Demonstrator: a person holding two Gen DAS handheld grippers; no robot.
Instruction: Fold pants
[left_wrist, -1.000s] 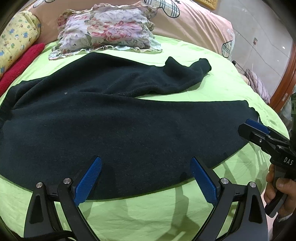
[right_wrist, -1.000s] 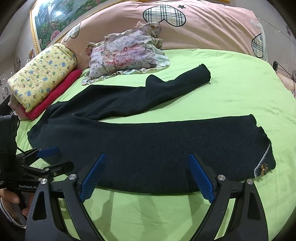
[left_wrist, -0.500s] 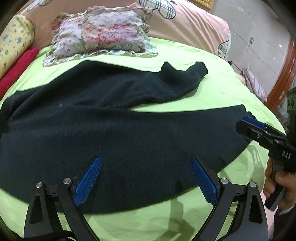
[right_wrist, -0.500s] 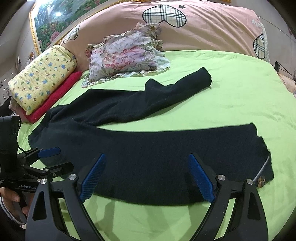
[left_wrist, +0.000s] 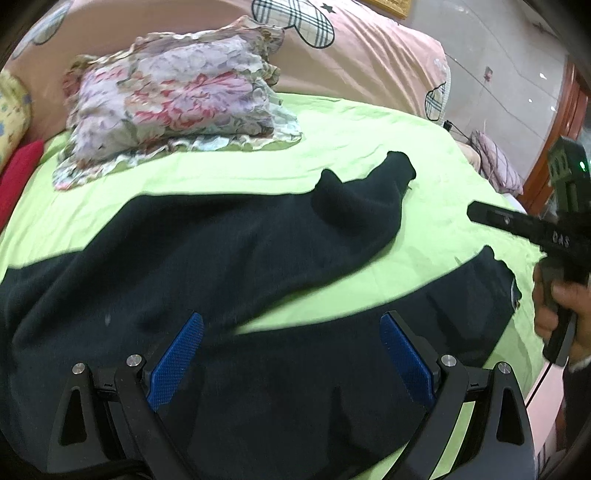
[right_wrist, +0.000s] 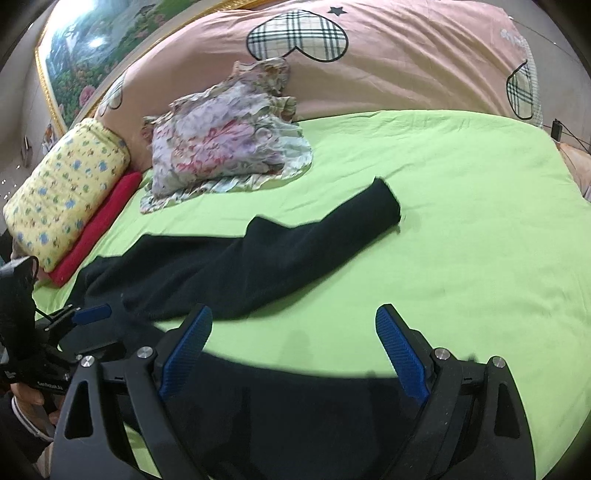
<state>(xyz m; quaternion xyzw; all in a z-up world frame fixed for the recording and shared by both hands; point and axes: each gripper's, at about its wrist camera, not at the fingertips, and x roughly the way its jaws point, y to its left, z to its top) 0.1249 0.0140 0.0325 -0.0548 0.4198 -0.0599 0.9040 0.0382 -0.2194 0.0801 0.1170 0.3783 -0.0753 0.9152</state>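
Nearest each camera, both tools stand with their blue pads spread wide and nothing between them: the left tool hovers over the seat and upper part of the dark pants, and the right tool hovers over the near leg, whose cloth fills the bottom of the right wrist view. The pants lie spread on the green bed sheet with the two legs splayed apart in a V; a wedge of bare sheet shows between them. The far leg runs off toward the headboard side, rumpled near the middle, its cuff lying just short of the floral pillow. Judged from this, the work stands at the opening step: the garment is laid out but no fold has been made, and neither tool has hold of the fabric. The next move seems to call for each tool to come down and close on an edge of one leg, so that leg can be carried over onto the other and the cuffs matched. Beyond lie a yellow patterned roll, a red cushion and the pink quilt.
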